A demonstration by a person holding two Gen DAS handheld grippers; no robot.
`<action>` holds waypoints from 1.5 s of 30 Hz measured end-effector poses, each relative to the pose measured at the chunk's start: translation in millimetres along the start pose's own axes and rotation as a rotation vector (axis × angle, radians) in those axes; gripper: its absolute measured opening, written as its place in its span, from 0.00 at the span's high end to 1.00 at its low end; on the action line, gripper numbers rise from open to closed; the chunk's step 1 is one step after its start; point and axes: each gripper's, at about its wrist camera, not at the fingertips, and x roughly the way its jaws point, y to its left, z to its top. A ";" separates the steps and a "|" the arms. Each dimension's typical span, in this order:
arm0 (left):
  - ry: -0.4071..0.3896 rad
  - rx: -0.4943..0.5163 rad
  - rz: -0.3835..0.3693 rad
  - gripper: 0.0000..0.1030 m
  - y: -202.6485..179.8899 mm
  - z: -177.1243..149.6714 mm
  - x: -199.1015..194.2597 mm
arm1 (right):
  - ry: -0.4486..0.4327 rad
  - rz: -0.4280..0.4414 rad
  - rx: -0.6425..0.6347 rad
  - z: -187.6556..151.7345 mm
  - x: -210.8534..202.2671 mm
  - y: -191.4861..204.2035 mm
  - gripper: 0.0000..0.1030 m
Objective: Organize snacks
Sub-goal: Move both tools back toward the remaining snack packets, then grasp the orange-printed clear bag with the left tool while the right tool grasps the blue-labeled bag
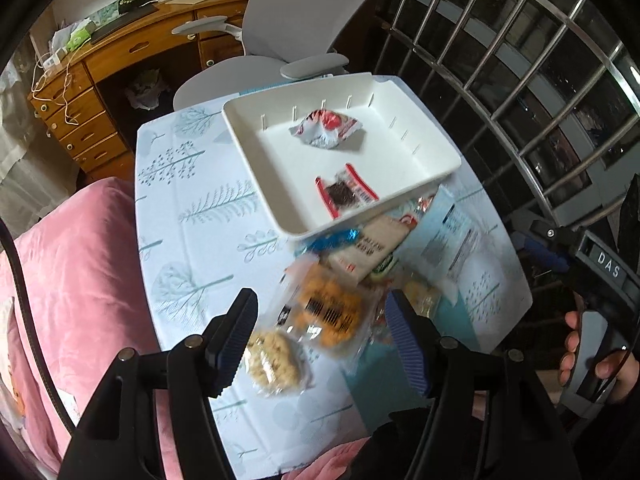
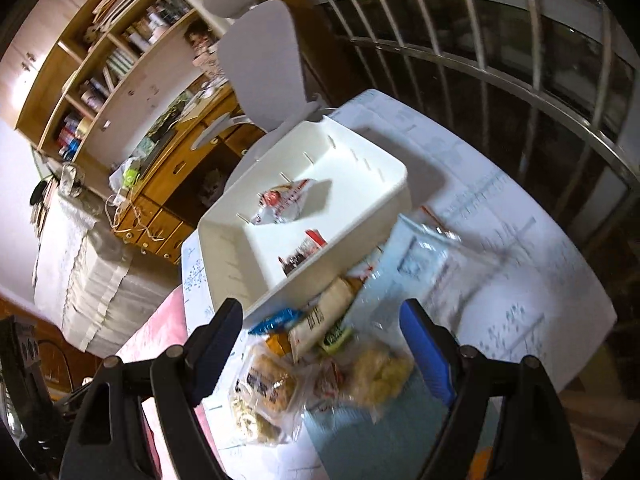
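A white tray (image 1: 436, 174) sits on the table and holds a crumpled red-and-white packet (image 1: 326, 128) and a red-edged dark packet (image 1: 346, 196). A pile of loose snack packets lies in front of it: an orange snack bag (image 1: 328, 314), a pale biscuit packet (image 1: 274, 362), a blue wrapper (image 1: 334, 240) and a cream bar (image 1: 372, 250). My left gripper (image 1: 320, 340) is open, hanging over the orange bag. My right gripper (image 2: 320, 354) is open over the same pile, above a pale puffed-snack bag (image 2: 380, 372). The tray (image 2: 224, 236) also shows in the right wrist view.
The table (image 1: 188, 216) has a pale tree-print cloth. A grey office chair (image 1: 304, 24) stands behind the tray, with a wooden desk (image 1: 120, 60) beyond. A pink cushion (image 1: 60, 264) lies to the left. Metal window bars (image 1: 520, 60) run along the right.
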 end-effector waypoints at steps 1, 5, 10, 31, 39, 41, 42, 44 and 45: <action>0.003 0.003 0.000 0.35 1.6 -5.0 -0.7 | -0.002 -0.004 0.017 -6.3 -2.8 -2.1 0.21; 0.020 0.021 0.004 0.32 7.9 -24.1 -0.2 | 0.003 -0.004 0.079 -26.1 -9.1 -12.2 0.21; 0.056 0.014 0.003 0.32 14.0 -44.0 8.3 | 0.039 0.014 0.181 -46.2 -7.2 -30.6 0.21; 0.306 -0.489 -0.037 0.18 44.2 -48.6 88.2 | 0.179 -0.020 0.521 -52.3 32.6 -112.1 0.04; 0.331 -0.647 -0.056 0.07 37.3 -40.2 124.3 | 0.227 -0.062 0.566 -24.4 62.3 -132.6 0.04; 0.343 -0.680 -0.051 0.07 34.1 -38.7 133.6 | 0.237 -0.073 0.581 -16.4 72.8 -136.4 0.04; 0.348 -0.697 -0.046 0.07 33.0 -38.4 137.7 | 0.242 -0.081 0.586 -12.7 77.3 -137.6 0.04; 0.349 -0.730 -0.039 0.07 31.1 -37.5 144.3 | 0.250 -0.089 0.583 -4.3 87.4 -137.4 0.04; 0.349 -0.744 -0.034 0.07 30.2 -37.2 147.0 | 0.261 -0.090 0.575 0.7 94.1 -136.3 0.04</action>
